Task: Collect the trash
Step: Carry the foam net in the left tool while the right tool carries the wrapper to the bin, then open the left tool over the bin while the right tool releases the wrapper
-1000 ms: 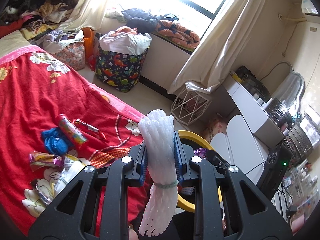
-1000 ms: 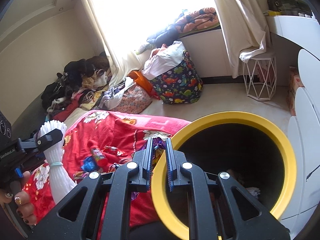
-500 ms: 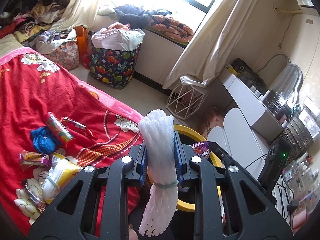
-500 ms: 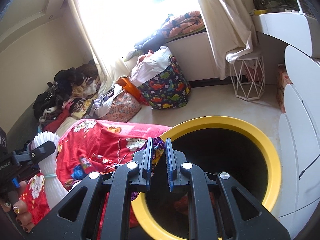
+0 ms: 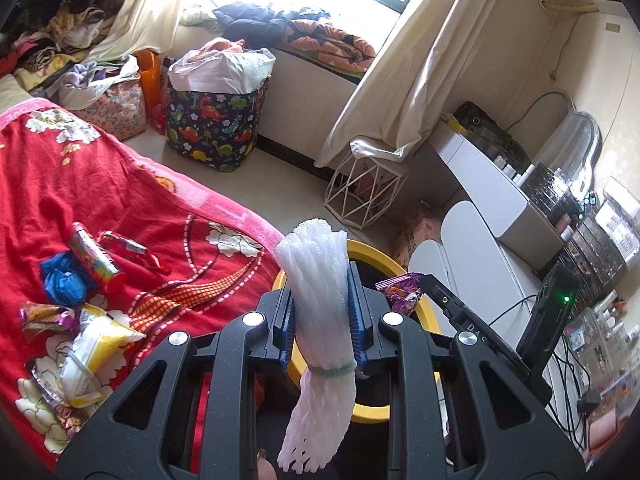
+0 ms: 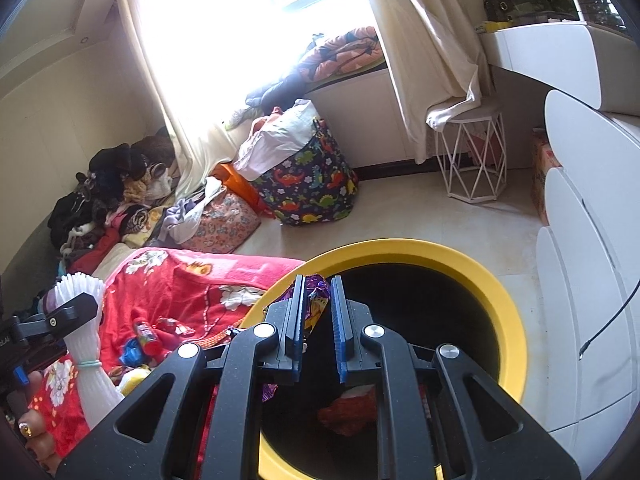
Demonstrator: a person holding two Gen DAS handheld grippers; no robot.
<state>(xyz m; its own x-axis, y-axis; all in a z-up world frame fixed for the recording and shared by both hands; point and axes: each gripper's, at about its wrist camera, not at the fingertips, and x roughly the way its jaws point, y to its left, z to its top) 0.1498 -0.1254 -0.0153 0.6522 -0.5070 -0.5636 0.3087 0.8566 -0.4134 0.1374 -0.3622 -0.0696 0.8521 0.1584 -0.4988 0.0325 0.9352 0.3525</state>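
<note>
Bin (image 6: 508, 304) has slid under our grippers: left gripper (image 5: 320, 316) pinching foam netting (image 5: 320, 280), right gripper (image 6: 316, 316) clamping a purple wrapper (image 6: 316, 286), so drops come next.

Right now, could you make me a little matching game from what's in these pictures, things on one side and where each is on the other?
Things:
1. white foam net bundle
2. purple snack wrapper
3. blue crumpled bag
4. red wrapper

Places:
A. inside the yellow-rimmed bin
B. lying on the red blanket
C. clamped in the left gripper
D. between the right gripper fingers

Pairs: 1-C, 2-D, 3-B, 4-A
</note>
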